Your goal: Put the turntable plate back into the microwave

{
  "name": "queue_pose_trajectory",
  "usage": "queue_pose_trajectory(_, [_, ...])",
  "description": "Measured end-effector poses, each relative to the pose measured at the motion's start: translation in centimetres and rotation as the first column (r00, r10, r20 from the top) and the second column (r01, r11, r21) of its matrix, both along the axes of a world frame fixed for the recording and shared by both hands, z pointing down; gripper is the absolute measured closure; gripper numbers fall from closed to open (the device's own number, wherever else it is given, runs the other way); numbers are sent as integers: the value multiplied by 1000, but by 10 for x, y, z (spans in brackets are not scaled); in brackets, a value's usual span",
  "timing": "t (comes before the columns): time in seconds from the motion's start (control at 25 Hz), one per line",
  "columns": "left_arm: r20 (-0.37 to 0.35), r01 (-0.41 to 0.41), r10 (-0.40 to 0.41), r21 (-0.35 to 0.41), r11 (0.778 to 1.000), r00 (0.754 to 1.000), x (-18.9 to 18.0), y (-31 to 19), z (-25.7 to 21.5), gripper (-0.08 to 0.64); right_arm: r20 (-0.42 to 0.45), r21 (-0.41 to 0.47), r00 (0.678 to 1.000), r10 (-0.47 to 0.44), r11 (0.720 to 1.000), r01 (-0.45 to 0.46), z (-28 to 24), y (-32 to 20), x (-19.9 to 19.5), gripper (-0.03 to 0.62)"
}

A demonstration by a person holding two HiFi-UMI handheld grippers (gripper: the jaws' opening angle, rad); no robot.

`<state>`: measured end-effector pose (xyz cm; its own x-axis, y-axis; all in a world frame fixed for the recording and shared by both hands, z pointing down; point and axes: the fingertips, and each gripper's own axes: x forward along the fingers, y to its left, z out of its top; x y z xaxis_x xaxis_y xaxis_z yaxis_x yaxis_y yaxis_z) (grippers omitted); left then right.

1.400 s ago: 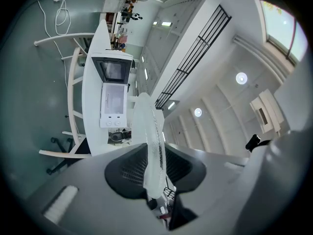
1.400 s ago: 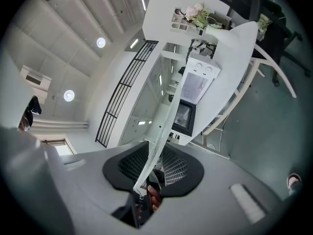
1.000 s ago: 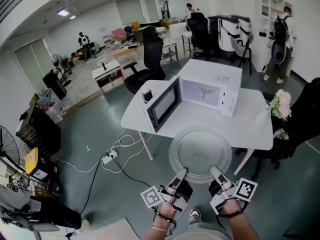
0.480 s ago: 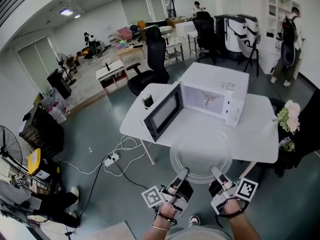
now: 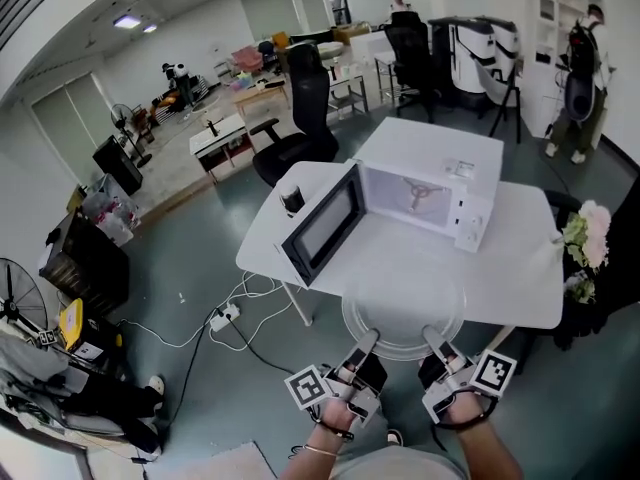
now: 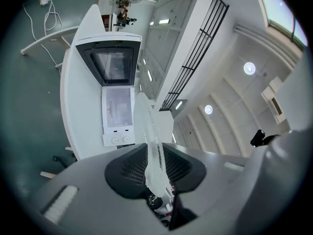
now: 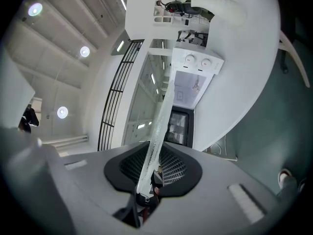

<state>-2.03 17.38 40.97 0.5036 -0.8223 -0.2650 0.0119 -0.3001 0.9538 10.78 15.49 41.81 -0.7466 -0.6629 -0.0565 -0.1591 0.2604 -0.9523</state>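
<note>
The clear glass turntable plate (image 5: 403, 311) hangs level over the near edge of the white table (image 5: 520, 268). My left gripper (image 5: 364, 346) is shut on its near rim at the left, and my right gripper (image 5: 434, 343) is shut on the near rim at the right. Beyond it on the table stands the white microwave (image 5: 425, 196), its door (image 5: 322, 225) swung open to the left and its cavity empty. In the left gripper view the plate (image 6: 148, 136) shows edge-on between the pads of the left gripper (image 6: 155, 180). The right gripper view shows the plate (image 7: 159, 131) likewise in the right gripper (image 7: 148, 174).
A small black object (image 5: 291, 200) sits on the table left of the door. Flowers (image 5: 584, 244) stand at the table's right end. Cables and a power strip (image 5: 222, 317) lie on the floor at the left. A black office chair (image 5: 300, 118) stands behind the table. People stand far off.
Both grippers have carried the plate forward towards the table and microwave. The plate's far part now lies over the table's near edge. The grips look the same.
</note>
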Motion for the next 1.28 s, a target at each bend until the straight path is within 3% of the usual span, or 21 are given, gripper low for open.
queue_pose_trajectory(0.52, [45,-46,46,3,999,998,-8,-90,12,474,0,-25,998,57,998,-57,10,-83,-8,525])
queue_pose_trajectory(0.84, [73,-81,84,-34,996,994,-20,-159,14,474,-4,-55,995,95,994,-95,11,-147,-20,525])
queue_pose_trajectory(1.28, [54,-136,142,-103,985,988,-31,-234,35,477,2,-92,989,147,985,-146,30,-215,-31,525])
